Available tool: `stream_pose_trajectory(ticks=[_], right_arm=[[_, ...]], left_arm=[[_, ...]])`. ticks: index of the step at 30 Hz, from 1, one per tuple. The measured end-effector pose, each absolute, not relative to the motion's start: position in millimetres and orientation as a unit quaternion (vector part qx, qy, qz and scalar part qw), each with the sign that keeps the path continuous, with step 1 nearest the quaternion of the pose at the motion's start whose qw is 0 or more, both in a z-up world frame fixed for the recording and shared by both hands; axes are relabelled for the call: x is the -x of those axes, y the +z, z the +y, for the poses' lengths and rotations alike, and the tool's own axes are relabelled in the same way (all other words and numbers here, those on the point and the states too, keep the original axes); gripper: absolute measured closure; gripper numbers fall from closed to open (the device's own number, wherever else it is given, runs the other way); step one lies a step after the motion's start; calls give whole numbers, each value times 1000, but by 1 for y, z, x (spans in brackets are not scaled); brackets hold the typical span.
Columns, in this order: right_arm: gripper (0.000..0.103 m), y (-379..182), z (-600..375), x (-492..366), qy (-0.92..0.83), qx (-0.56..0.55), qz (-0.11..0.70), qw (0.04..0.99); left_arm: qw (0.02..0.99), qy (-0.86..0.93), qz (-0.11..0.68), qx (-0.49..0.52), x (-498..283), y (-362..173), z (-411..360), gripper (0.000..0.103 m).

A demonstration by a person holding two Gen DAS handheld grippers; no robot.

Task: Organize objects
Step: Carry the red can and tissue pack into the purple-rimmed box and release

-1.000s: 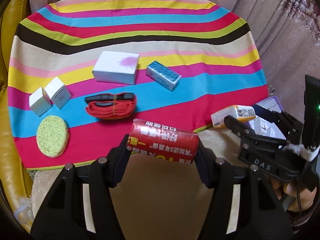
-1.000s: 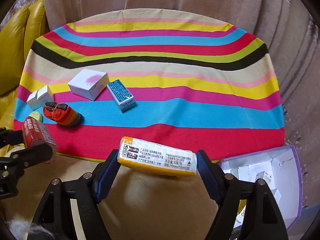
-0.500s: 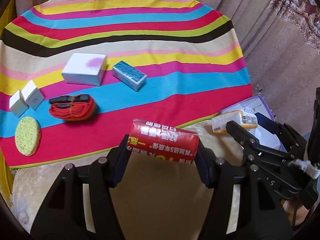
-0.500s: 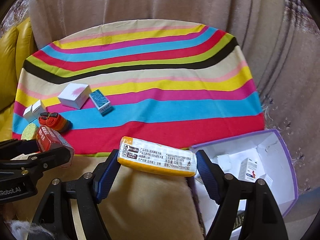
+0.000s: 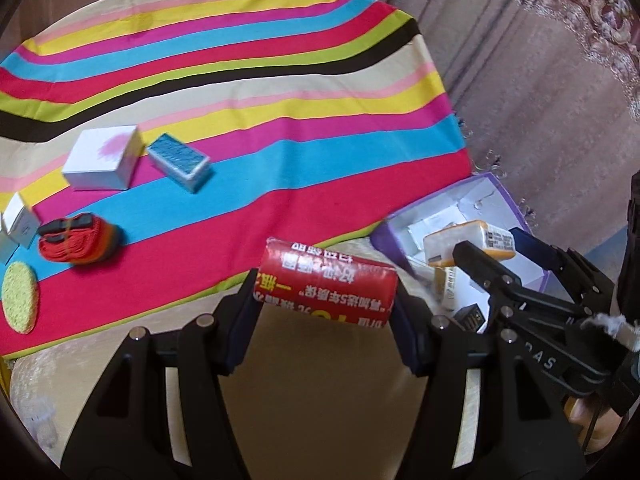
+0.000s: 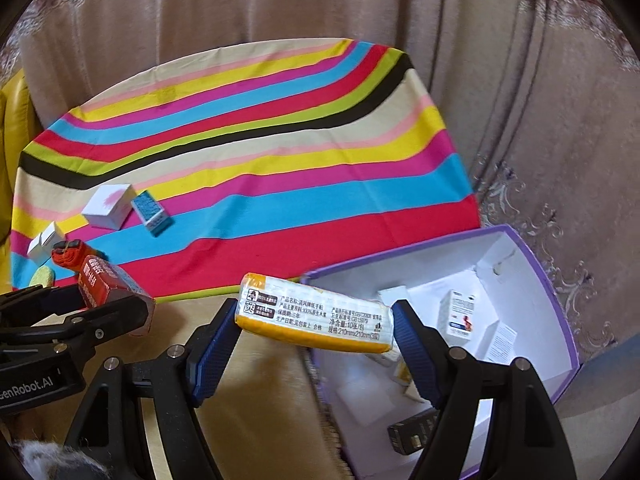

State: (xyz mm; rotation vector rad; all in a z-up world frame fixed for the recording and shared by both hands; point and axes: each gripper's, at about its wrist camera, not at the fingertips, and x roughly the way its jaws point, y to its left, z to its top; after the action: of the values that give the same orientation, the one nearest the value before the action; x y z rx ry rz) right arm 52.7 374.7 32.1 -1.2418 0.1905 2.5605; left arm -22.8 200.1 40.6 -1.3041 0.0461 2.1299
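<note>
My left gripper [image 5: 326, 300] is shut on a red packet with white print [image 5: 326, 282], held above the beige seat near the striped cloth's front edge. My right gripper [image 6: 316, 318] is shut on a yellow and white tissue pack [image 6: 314, 312], held over the left rim of an open purple box [image 6: 552, 292]. The box holds several small cartons and shows in the left wrist view [image 5: 510, 200] too, with the right gripper [image 5: 486, 248] and its pack [image 5: 468, 240] above it. The left gripper and red packet [image 6: 112, 286] show at the left of the right wrist view.
On the striped cloth [image 5: 280, 120] lie a white box with a pink mark [image 5: 102, 158], a blue box [image 5: 178, 162], two small white boxes [image 5: 18, 222], an orange-red strap bundle [image 5: 76, 240] and a green sponge [image 5: 18, 298]. Curtains hang behind.
Both grippers have swung to the right with their loads. The purple box has come into full view, and the tissue pack now hangs over its left edge.
</note>
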Motion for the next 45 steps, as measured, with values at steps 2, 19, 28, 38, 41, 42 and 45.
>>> stream_pose_trajectory(ticks=[2, 19, 28, 38, 41, 42, 45], right_arm=[[27, 32, 387, -58, 887, 429, 71, 156], [26, 18, 483, -107, 855, 440, 109, 251], [26, 17, 514, -124, 845, 437, 128, 281], [25, 17, 525, -129, 839, 436, 136, 297], [24, 15, 524, -127, 838, 439, 141, 291], [23, 14, 524, -126, 838, 440, 143, 289], [23, 13, 520, -123, 839, 442, 145, 281]], left_arm=[[323, 806, 18, 496, 21, 40, 208, 40], [392, 774, 67, 493, -5, 40, 296, 40], [418, 755, 68, 501, -8, 35, 323, 39], [436, 739, 47, 511, -4, 30, 332, 26], [433, 743, 40, 510, -4, 32, 328, 26], [432, 744, 37, 509, -3, 33, 326, 26], [427, 748, 21, 507, 1, 35, 319, 26]])
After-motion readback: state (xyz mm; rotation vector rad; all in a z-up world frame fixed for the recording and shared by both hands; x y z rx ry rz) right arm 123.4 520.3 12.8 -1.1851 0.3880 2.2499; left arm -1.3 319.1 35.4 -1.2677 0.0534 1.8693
